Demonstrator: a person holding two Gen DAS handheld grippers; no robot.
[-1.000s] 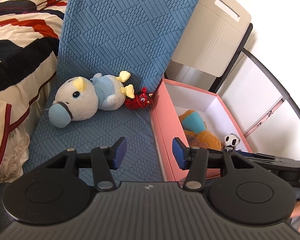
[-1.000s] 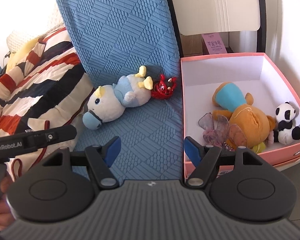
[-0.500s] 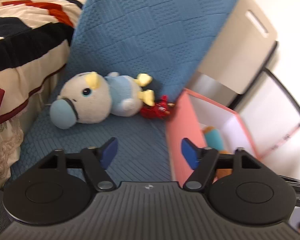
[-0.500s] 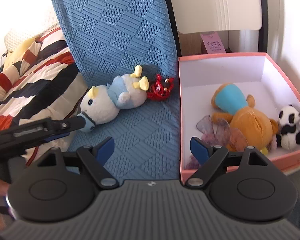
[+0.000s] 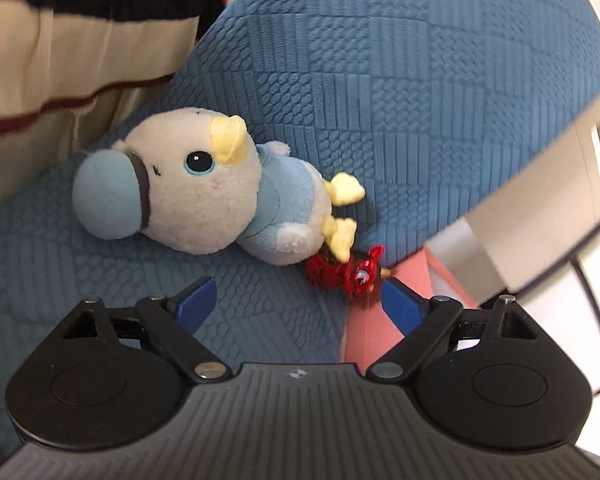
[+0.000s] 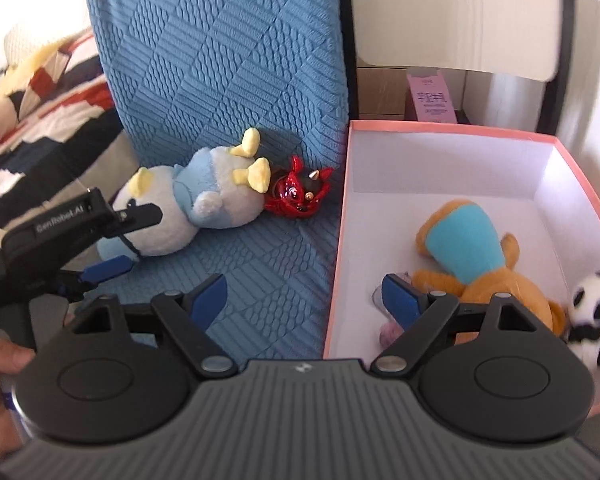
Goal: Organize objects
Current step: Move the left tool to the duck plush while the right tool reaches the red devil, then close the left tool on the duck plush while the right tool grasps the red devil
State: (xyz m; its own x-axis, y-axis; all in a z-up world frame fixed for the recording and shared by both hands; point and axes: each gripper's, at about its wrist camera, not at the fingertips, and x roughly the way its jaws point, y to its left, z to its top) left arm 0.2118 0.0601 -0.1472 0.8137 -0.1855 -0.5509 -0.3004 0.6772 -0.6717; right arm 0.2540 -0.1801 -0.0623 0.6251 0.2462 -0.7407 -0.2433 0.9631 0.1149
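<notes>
A white and light-blue plush animal point(image 5: 204, 196) lies on its side on the blue quilted seat point(image 5: 260, 304), also in the right wrist view point(image 6: 180, 208). A small red toy point(image 5: 340, 272) lies at its feet, against the pink box point(image 6: 452, 128). The box holds an orange plush point(image 6: 472, 256) and a panda point(image 6: 592, 312). My left gripper point(image 5: 300, 300) is open and empty, just short of the white plush; it shows in the right wrist view point(image 6: 100, 248). My right gripper point(image 6: 304, 292) is open and empty over the box's left wall.
A striped bed cover point(image 5: 60, 40) borders the seat on the left. The blue backrest point(image 6: 228, 56) rises behind the toys. A beige folded chair point(image 6: 452, 12) and a pink card point(image 6: 432, 96) stand behind the box. A black frame point(image 6: 556, 40) runs at right.
My left gripper has moved forward and left toward the white plush, which now fills more of its view. My right gripper has moved closer to the box and seat.
</notes>
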